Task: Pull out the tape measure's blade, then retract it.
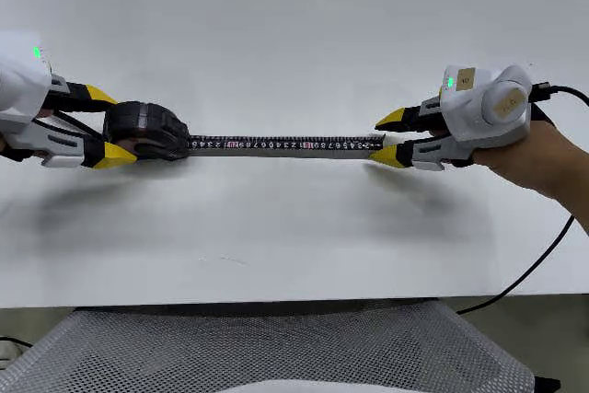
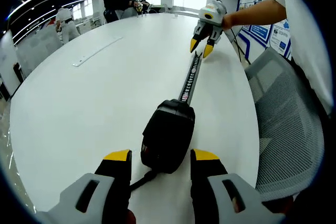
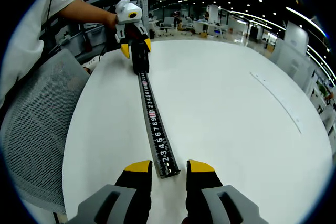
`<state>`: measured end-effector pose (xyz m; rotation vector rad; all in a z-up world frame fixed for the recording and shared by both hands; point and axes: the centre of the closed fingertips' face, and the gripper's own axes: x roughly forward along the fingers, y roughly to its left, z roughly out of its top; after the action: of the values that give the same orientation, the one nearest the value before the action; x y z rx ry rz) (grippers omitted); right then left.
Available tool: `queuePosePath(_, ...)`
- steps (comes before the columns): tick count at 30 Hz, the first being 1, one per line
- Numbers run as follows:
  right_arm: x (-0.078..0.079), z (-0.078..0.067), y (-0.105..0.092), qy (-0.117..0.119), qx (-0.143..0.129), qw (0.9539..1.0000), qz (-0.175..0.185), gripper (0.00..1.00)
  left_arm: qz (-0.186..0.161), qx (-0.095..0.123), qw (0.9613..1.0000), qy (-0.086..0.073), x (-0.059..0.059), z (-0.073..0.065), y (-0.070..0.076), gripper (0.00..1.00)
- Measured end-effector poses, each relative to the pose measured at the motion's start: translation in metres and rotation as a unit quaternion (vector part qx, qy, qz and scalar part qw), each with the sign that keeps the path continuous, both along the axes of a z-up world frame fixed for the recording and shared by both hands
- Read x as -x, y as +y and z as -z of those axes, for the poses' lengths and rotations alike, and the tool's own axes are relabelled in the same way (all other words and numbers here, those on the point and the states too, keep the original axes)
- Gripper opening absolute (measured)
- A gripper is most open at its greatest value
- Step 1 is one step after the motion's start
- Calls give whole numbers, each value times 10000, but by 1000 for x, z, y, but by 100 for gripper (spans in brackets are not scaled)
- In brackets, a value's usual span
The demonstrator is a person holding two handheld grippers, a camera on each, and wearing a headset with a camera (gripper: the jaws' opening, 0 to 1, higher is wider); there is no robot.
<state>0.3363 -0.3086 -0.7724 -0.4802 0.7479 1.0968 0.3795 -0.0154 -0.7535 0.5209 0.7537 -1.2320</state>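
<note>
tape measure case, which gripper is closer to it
Left. The left gripper has the case between its jaws; the right gripper is at the far end of the blade.

Left hand-held gripper (image 2: 161,156) jaws pinch black tape measure (image 2: 168,135) on white counter (image 2: 79,119). Blade (image 2: 190,80) runs far, ending at right hand-held gripper (image 2: 200,49).

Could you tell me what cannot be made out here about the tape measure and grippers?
Whether the right gripper pinches the blade: in the right gripper view, a gap beside the blade end leaves contact unclear; in the head view, it is too small to tell.
Rear of the tape measure case: in the head view, hidden between the left gripper jaws.
The numbers near the case: in the left gripper view, too small.
</note>
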Motion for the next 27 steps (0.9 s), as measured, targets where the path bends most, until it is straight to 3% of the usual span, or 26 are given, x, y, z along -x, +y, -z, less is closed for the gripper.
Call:
queuePosePath(2,1,-3,1,-8,-43,10000,76,24,-105,4,9999,-28,0,-1,3,42)
queuePosePath(6,3,-6,3,72,-212,9987,458,26,-661,348,9971,132,0,-9,5,47)
queuePosePath(8,6,-4,2,133,-246,9976,637,31,-788,355,9963,30,-2,-10,9,48)
queuePosePath(15,17,-1,0,153,-251,9954,915,40,-1203,607,9908,109,4,-20,12,56)
queuePosePath(27,26,-9,3,96,-305,9909,1310,57,-1704,706,9827,143,16,-22,23,67)
